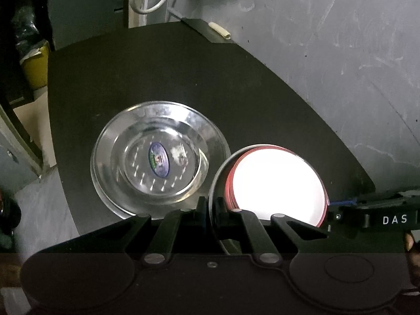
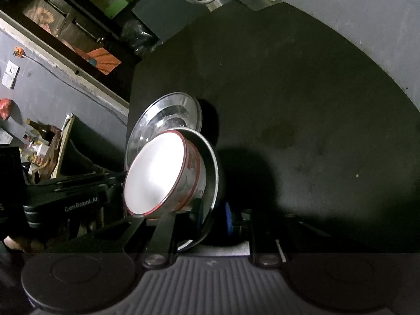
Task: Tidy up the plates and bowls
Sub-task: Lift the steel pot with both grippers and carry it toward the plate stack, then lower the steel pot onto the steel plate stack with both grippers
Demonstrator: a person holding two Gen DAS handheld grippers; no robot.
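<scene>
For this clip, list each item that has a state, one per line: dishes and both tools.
steel plate: flat on the black table, upright, empty but for a sticker.
rimmed steel plate: held off the table, tilted, carrying the bowl.
white bowl with red rim: sitting in the rimmed plate, empty.
left tool: shut on the rimmed plate's edge.
right tool: shut on the same plate's opposite edge.

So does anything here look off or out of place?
Nothing spilled or broken. The steel plate holding the white red-rimmed bowl is tilted steeply, gripped by both grippers, beside the steel plate and bowl resting on the black table.
</scene>
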